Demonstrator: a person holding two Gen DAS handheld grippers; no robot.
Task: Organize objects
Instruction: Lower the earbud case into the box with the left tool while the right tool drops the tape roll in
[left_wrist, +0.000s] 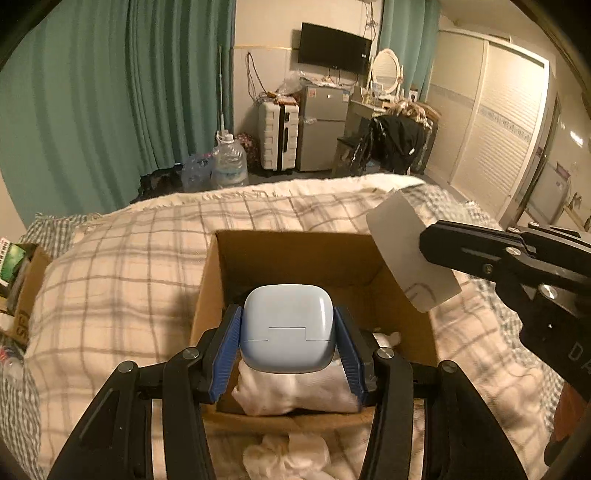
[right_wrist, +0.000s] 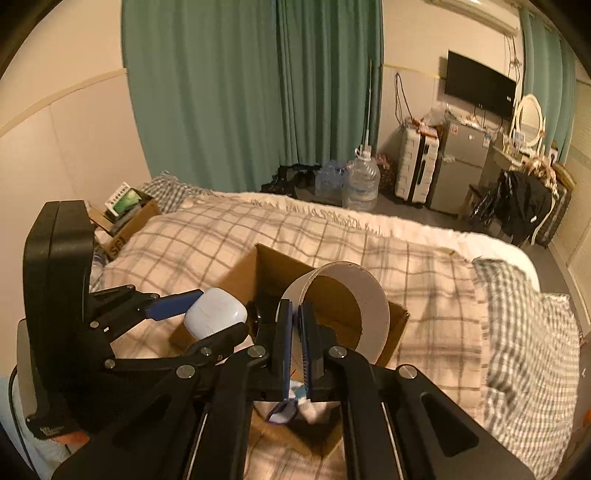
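My left gripper (left_wrist: 287, 328) is shut on a pale blue earbud case (left_wrist: 286, 326), held over the open cardboard box (left_wrist: 295, 254) on the bed. The case also shows in the right wrist view (right_wrist: 216, 313). My right gripper (right_wrist: 296, 347) is shut on the wall of a white tape roll (right_wrist: 341, 306), held above the box's right side. The roll shows in the left wrist view (left_wrist: 410, 254) at the box's right rim. White cloth (left_wrist: 295, 387) lies inside the box.
A plaid blanket (left_wrist: 129, 266) covers the bed. Crumpled white tissue (left_wrist: 288, 456) lies in front of the box. A second cardboard box with items (right_wrist: 125, 218) sits at the bed's left. Water jugs (right_wrist: 360, 181), a suitcase and a fridge stand beyond the bed.
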